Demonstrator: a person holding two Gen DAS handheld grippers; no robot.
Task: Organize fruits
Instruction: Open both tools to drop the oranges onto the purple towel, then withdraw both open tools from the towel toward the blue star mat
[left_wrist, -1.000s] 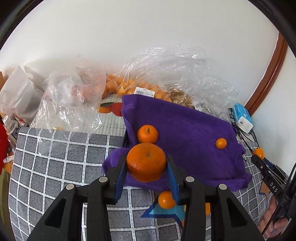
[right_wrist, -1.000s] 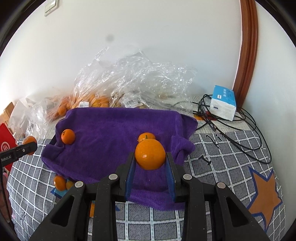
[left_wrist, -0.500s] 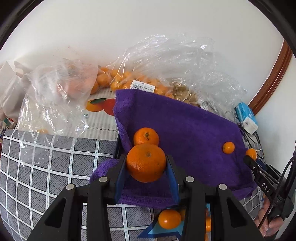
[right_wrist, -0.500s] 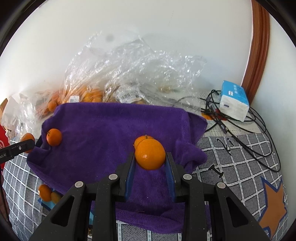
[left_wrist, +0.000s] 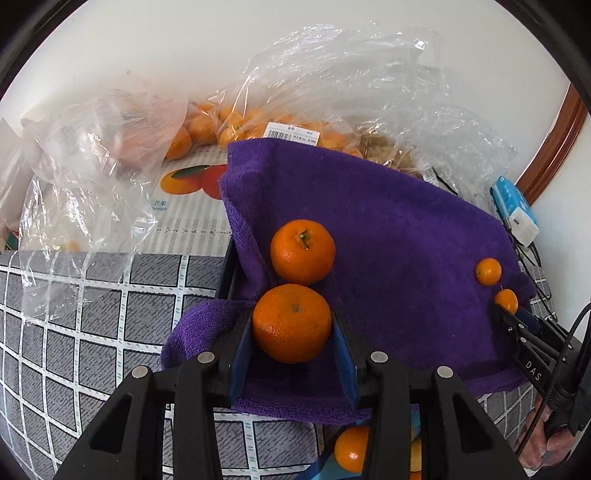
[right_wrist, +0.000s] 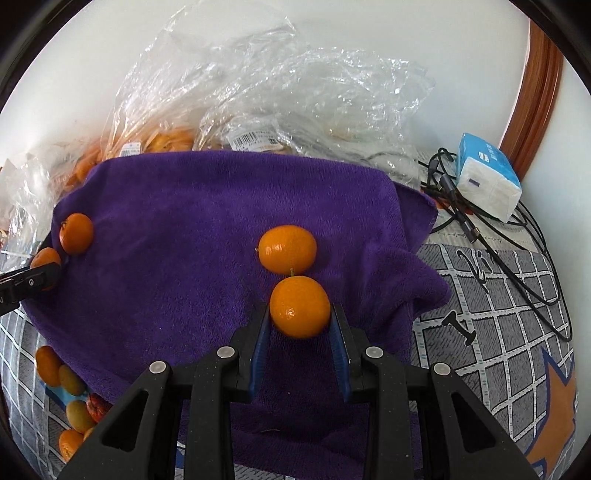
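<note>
The left gripper (left_wrist: 291, 334) clamped a dimpled round orange (left_wrist: 291, 322) over the plush purple towel's (left_wrist: 388, 229) near edge, a stemmed orange (left_wrist: 303, 251) lying just at its twelve o'clock. The right gripper (right_wrist: 300, 320) pinched a glossy smaller orange (right_wrist: 300, 307), an oval one (right_wrist: 287, 249) close at eleven o'clock. Crinkled clear bags (right_wrist: 280, 85) were heaped behind.

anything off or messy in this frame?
Yes. The purple towel is rumpled, its right corner bunched up on the checked tablecloth. Several loose oranges sit off the towel by its lower left edge. Cables lie tangled beside the tissue pack.
</note>
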